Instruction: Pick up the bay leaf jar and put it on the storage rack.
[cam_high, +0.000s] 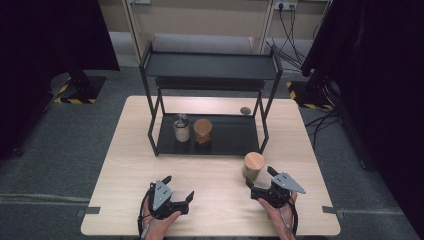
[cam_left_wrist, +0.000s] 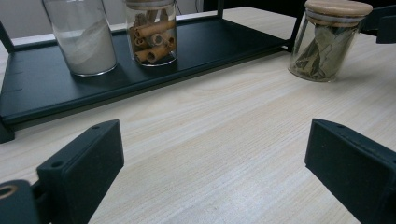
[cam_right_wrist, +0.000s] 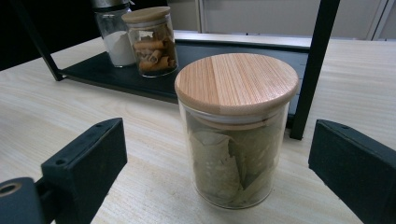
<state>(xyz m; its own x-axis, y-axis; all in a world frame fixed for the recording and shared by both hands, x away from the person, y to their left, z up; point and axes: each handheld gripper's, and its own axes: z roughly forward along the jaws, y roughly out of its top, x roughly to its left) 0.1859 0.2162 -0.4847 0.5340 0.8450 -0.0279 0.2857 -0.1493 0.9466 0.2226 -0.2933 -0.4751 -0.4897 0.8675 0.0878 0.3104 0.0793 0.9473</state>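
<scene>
Right gripper poised at bay-leaf jar, jaws apart.
The bay-leaf jar stood upright on the table, near the rack's right front leg, between the wide jaws of the right gripper, untouched; the left gripper was open, holding nothing.

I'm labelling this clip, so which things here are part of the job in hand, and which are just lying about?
In the job:
- bay leaf jar, between the open right gripper fingers, untouched
- black rack

Lying about:
- powder jar
- cinnamon jar
- small dark disc
- left gripper, open
</scene>
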